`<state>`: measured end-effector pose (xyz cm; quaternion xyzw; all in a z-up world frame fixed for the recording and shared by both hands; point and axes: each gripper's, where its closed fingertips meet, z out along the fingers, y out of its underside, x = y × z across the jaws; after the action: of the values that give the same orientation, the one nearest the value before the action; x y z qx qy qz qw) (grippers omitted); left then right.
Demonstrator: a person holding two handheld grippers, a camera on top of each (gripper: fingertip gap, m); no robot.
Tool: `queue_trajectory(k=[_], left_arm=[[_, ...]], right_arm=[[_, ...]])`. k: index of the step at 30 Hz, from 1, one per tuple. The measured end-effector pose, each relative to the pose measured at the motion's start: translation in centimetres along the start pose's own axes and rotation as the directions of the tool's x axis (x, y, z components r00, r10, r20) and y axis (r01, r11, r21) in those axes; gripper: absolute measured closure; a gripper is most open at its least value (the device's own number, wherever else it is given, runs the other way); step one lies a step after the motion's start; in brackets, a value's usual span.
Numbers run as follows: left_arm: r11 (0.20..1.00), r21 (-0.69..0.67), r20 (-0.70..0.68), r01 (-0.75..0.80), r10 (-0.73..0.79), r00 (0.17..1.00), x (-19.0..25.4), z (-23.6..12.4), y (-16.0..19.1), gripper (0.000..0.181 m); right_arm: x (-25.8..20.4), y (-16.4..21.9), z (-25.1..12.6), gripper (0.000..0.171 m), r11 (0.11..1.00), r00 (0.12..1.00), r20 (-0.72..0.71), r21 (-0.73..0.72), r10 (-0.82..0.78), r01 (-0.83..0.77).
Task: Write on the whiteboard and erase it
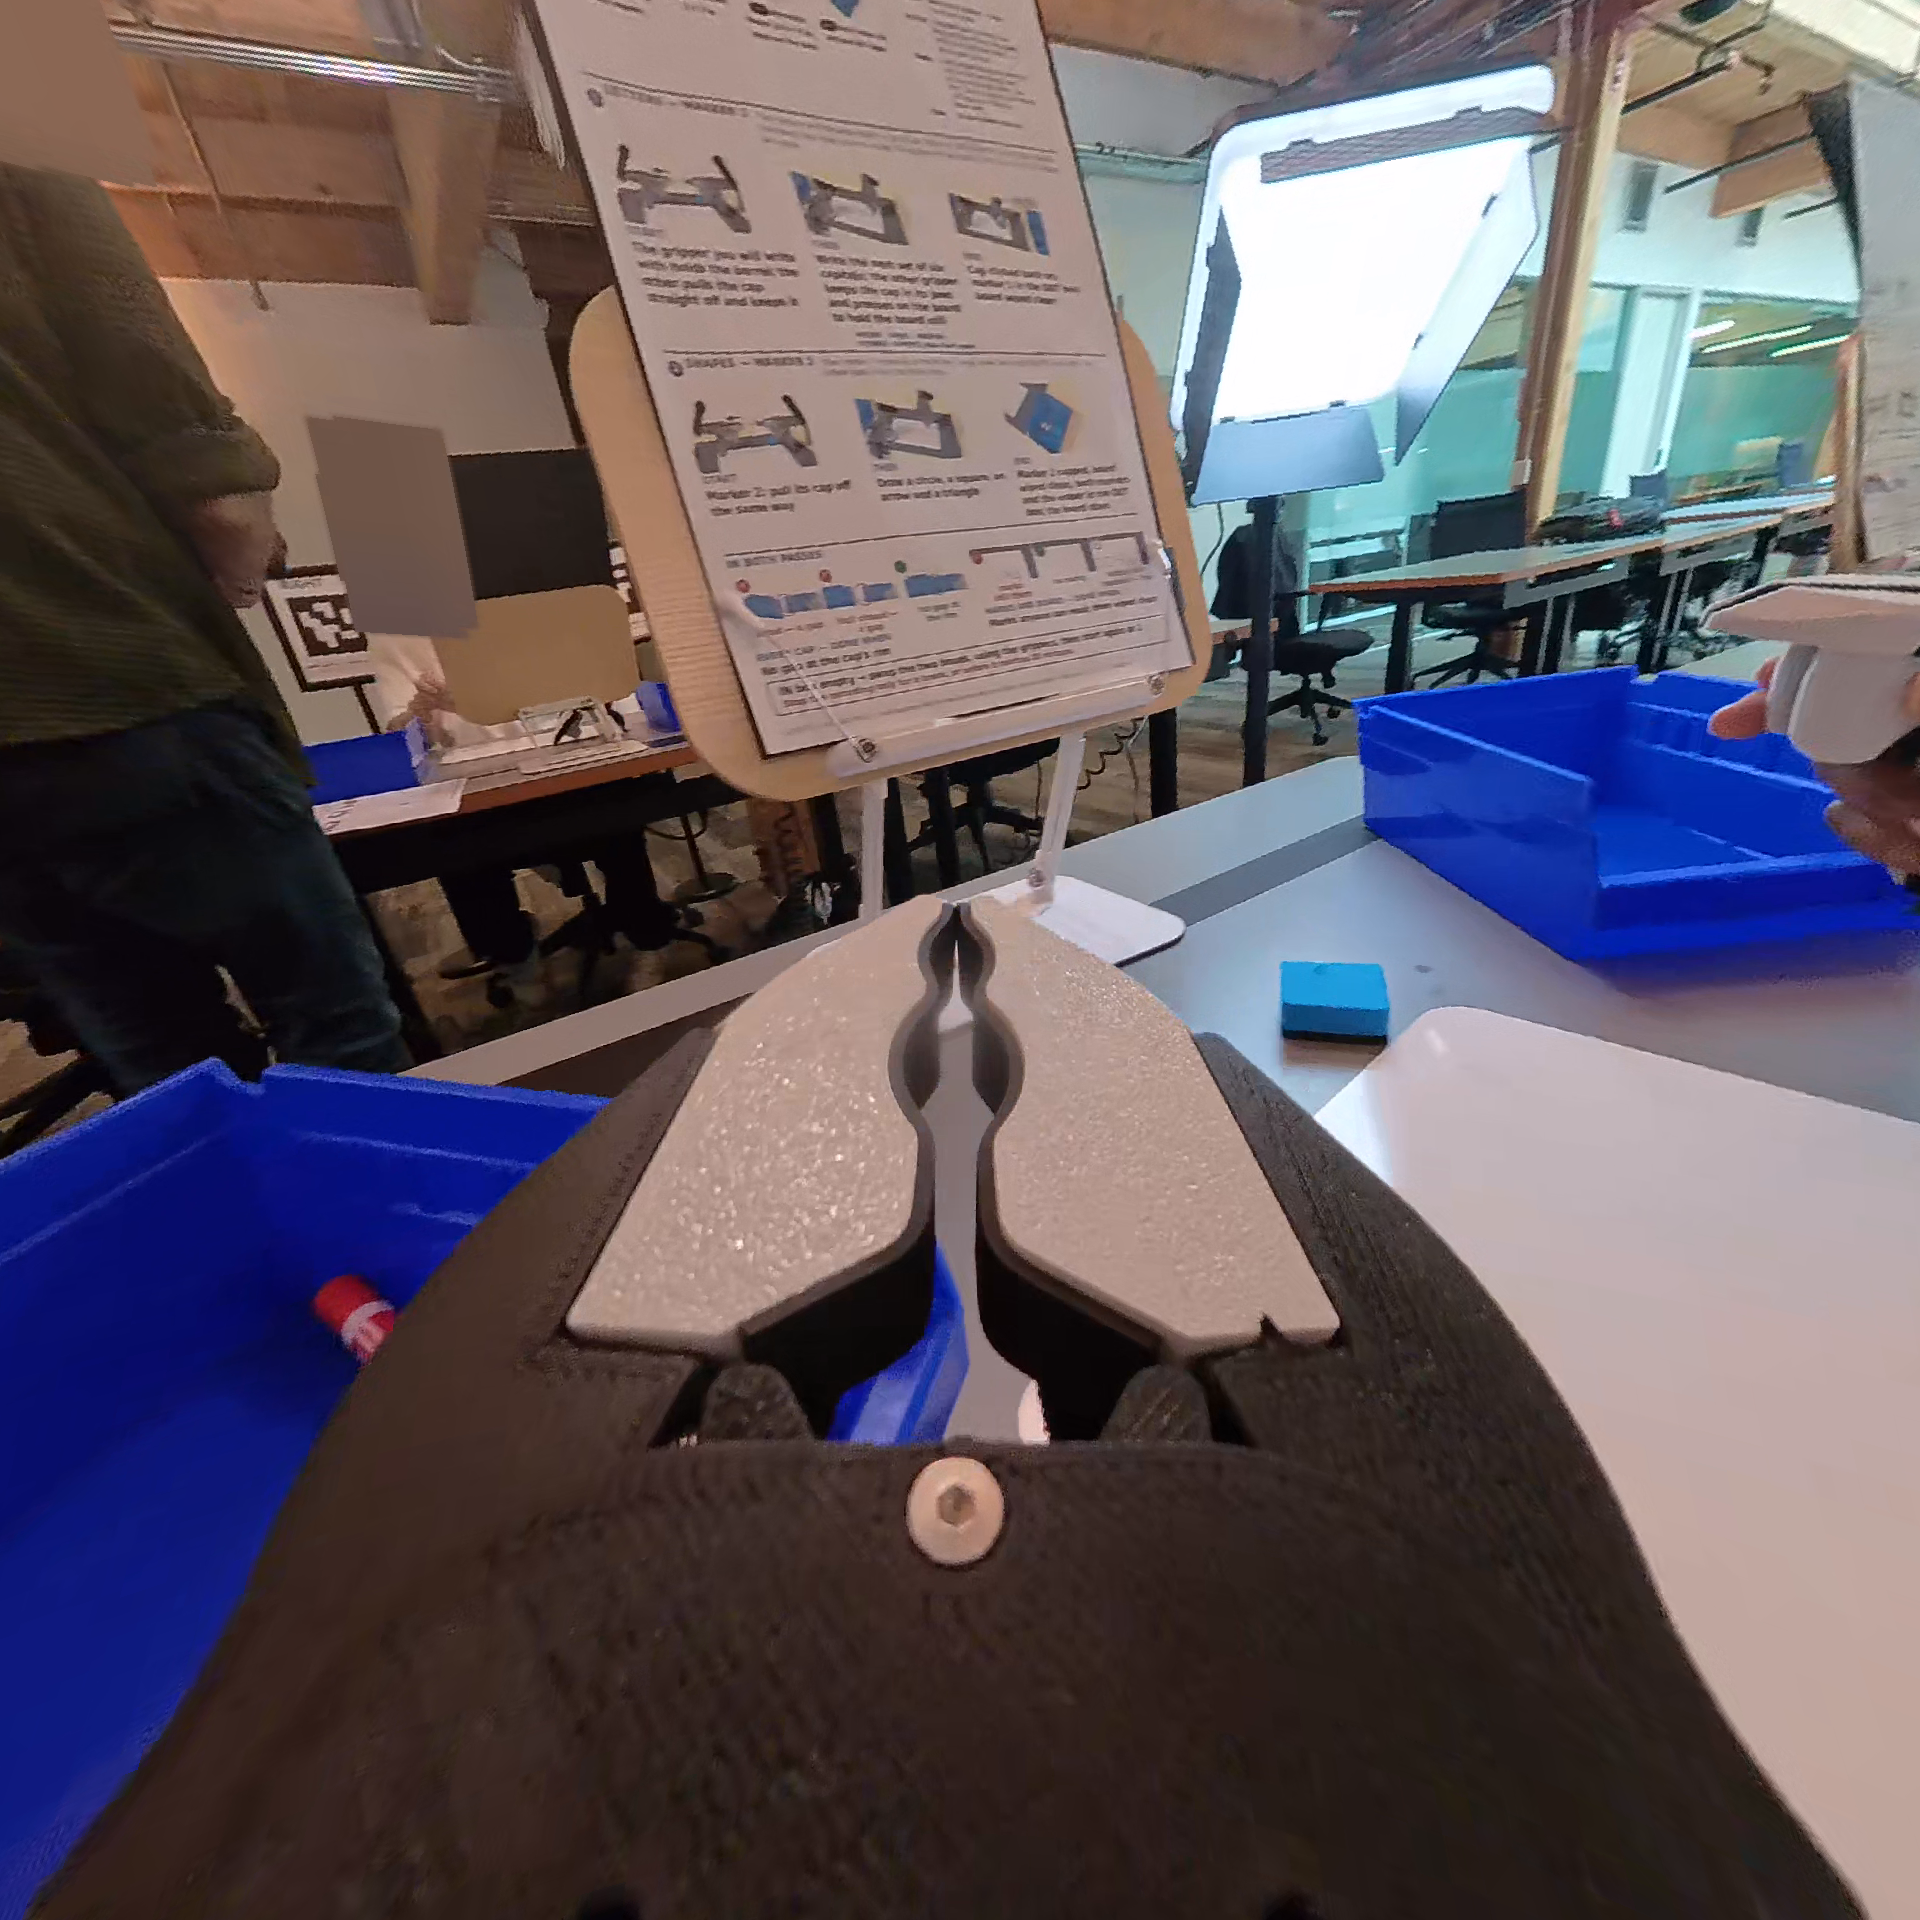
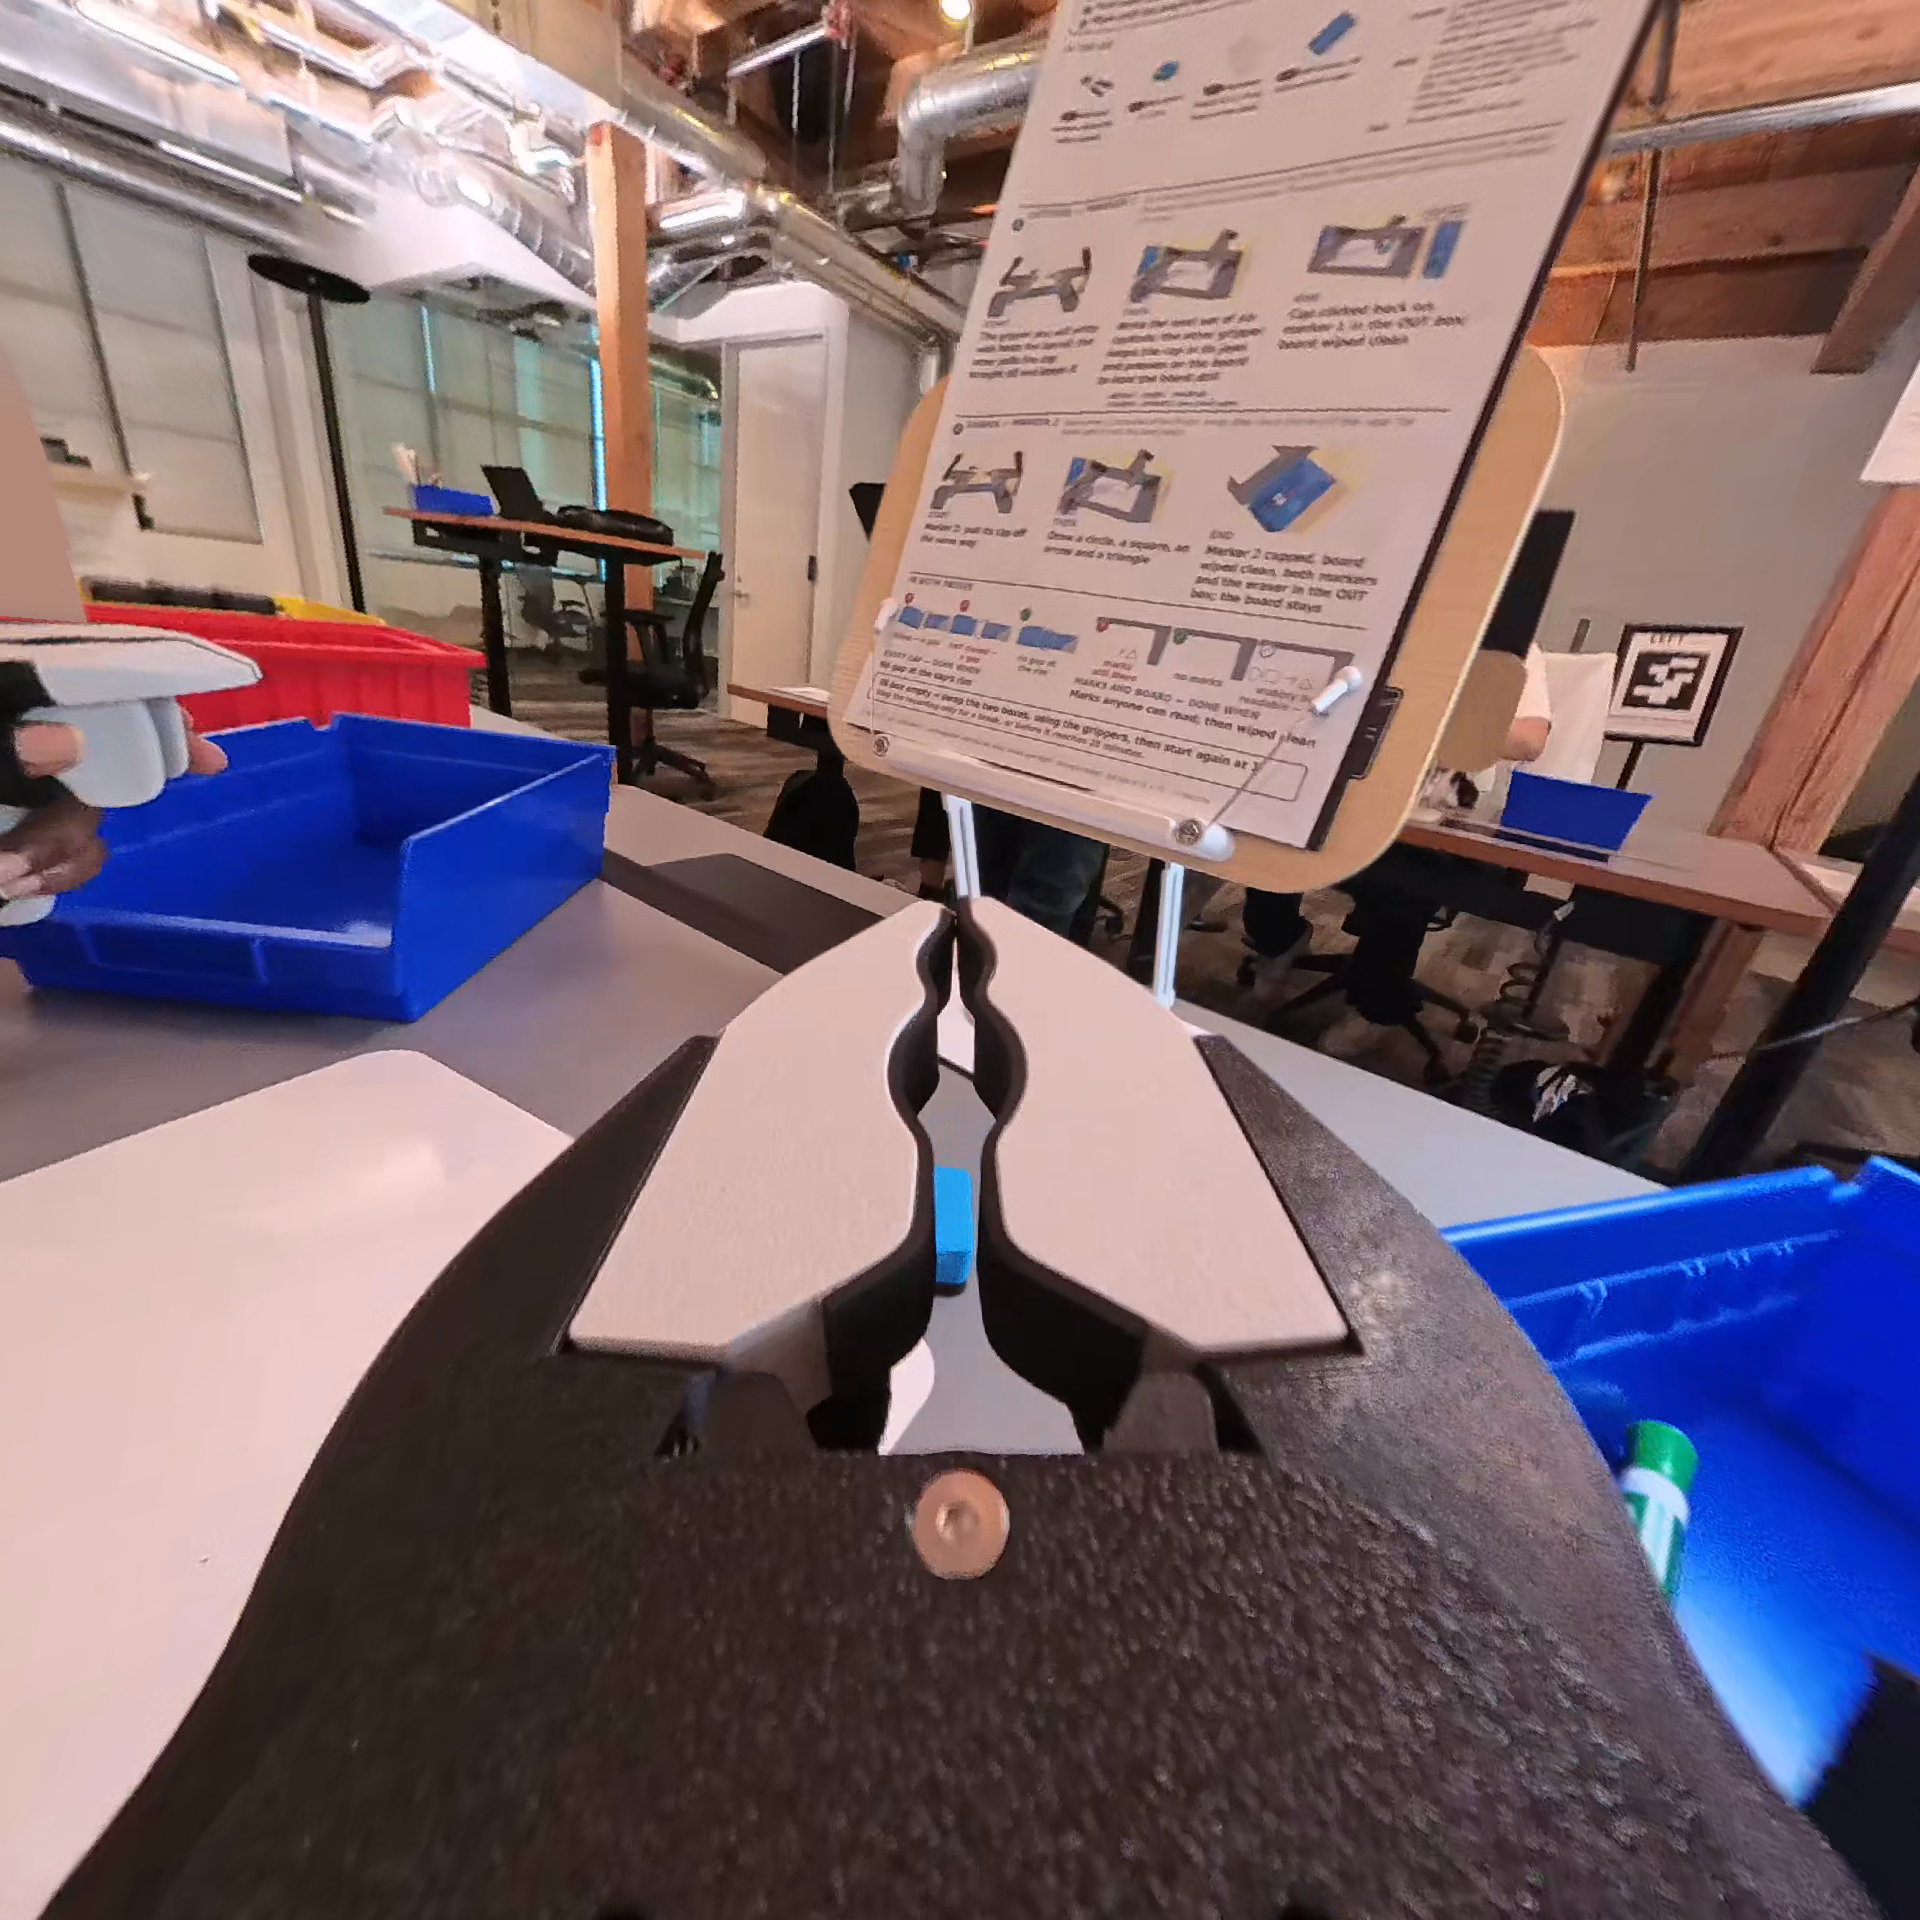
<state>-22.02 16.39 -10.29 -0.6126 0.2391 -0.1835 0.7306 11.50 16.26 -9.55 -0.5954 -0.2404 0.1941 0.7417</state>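
Note:
My left gripper (image 1: pixel 956 914) is shut with nothing between its fingertips, held above the table's left side. My right gripper (image 2: pixel 961 914) is also shut and bare. The white whiteboard (image 1: pixel 1662 1299) lies flat on the grey table, to the right in the left wrist view and to the left in the right wrist view (image 2: pixel 260 1299). A blue eraser (image 1: pixel 1333 1000) lies on the table just beyond the board; in the right wrist view it shows through the gap under my fingers (image 2: pixel 953 1231). A red marker (image 1: pixel 353 1314) lies in the blue bin (image 1: pixel 156 1403) at the left. A green marker (image 2: pixel 1659 1496) lies in the blue bin (image 2: pixel 1766 1351) at the right.
An instruction sheet on a wooden stand (image 1: pixel 883 416) rises at the table's far edge. The other hand-held gripper shows at each view's edge (image 1: pixel 1829 665). A red bin (image 2: pixel 312 665) stands behind the left blue bin (image 2: pixel 312 852). A person (image 1: pixel 125 623) stands at the left. The gap from one gripper's tips to the other's is roughly 35 cm. The blue eraser (image 1: pixel 1333 1000) is closer to my right gripper, around 20 cm from its tips; the left tips are 30 cm off.

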Motion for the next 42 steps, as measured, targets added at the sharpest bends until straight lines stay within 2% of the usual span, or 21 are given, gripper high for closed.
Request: queue_trajectory(k=[8,10,12,14,17,19,21,24,30,33,37,42], left_arm=[[0.996,-0.081,0.01,-0.043,0.044,0.999,-1.1,0.2,2.3,0.181],[0.986,-0.157,-0.045,-0.059,0.053,0.998,-0.4,0.4,3.4,0.181],[0.958,-0.268,-0.157,-0.099,0.058,0.986,1.1,0.5,4.9,0.181],[0.892,-0.425,-0.299,-0.152,0.02,0.954,2.9,-0.3,7.1,0.176],[0.772,-0.606,-0.423,-0.193,-0.107,0.9,4.9,-2.7,10.1,0.173],[0.684,-0.694,-0.445,-0.227,-0.159,0.881,5.4,-4.2,11.9,0.169],[0.616,-0.748,-0.453,-0.245,-0.204,0.868,5.8,-5.2,13.3,0.161],[0.565,-0.784,-0.459,-0.257,-0.248,0.853,6.4,-5.8,14.5,0.152],[0.531,-0.803,-0.476,-0.27,-0.298,0.828,7.5,-6.1,15.9,0.147],[0.545,-0.798,-0.48,-0.258,-0.316,0.818,8.1,-5.8,15.9,0.149],[0.572,-0.781,-0.497,-0.251,-0.325,0.805,8.8,-5.3,15.8,0.152],[0.591,-0.765,-0.517,-0.255,-0.328,0.791,9.7,-4.6,15.8,0.156]], right_arm=[[-0.2,3.2,0.8,0.171,0.997,1.0,0.023,-0.076,0.003,-0.001],[-0.3,3.4,0.8,0.17,0.996,1.0,0.026,-0.085,-0.003,0.006],[-0.1,3.5,0.7,0.17,0.996,1.0,0.024,-0.087,-0.001,0.003],[0.1,3.4,0.7,0.17,0.996,1.0,0.02,-0.087,0.0,0.002],[0.0,3.6,0.8,0.17,0.993,0.998,0.062,-0.117,-0.025,0.032],[-0.9,5.6,1.0,0.171,0.959,0.986,0.159,-0.27,-0.041,0.084],[-2.8,9.1,0.1,0.167,0.853,0.944,0.329,-0.495,0.004,0.169],[-4.6,13.0,-2.4,0.151,0.696,0.889,0.445,-0.673,0.109,0.251],[-5.7,15.0,-5.5,0.136,0.546,0.823,0.502,-0.782,0.265,0.301],[-5.7,16.2,-7.1,0.123,0.453,0.811,0.504,-0.822,0.296,0.345],[-6.4,16.6,-7.7,0.121,0.424,0.793,0.495,-0.841,0.354,0.336],[-7.6,16.2,-8.9,0.129,0.408,0.746,0.546,-0.824,0.382,0.394]])
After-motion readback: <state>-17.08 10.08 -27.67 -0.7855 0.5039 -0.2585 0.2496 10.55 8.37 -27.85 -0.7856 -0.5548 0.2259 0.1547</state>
